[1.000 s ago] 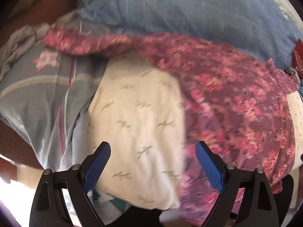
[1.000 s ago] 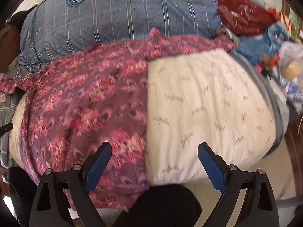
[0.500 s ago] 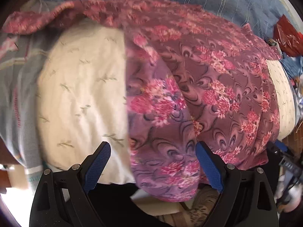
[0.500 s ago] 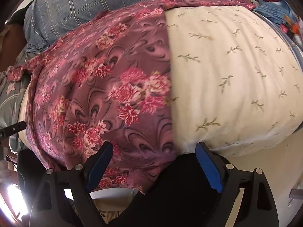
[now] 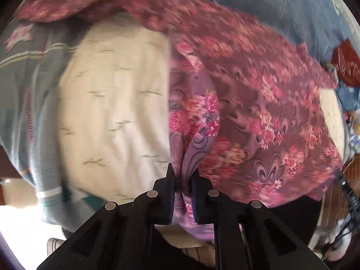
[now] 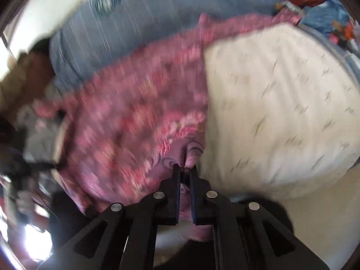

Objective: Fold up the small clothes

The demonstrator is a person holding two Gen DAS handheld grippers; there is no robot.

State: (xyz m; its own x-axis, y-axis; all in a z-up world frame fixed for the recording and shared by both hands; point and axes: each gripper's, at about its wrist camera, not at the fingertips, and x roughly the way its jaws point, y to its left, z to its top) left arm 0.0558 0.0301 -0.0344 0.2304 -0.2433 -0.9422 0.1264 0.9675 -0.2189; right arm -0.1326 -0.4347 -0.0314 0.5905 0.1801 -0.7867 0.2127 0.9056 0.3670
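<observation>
Left gripper (image 5: pixel 182 175), spread wide half a second ago, is closing on the near edge of the floral purple garment (image 5: pixel 258 112), a bunched fold of it pressed between its pads. Right gripper (image 6: pixel 185 168), also wide open before, now pinches the same garment (image 6: pixel 135 123) at its near hem. That garment lies across the cream pillow (image 5: pixel 112 112) on the bed, below the blue checked cloth (image 6: pixel 135 18).
</observation>
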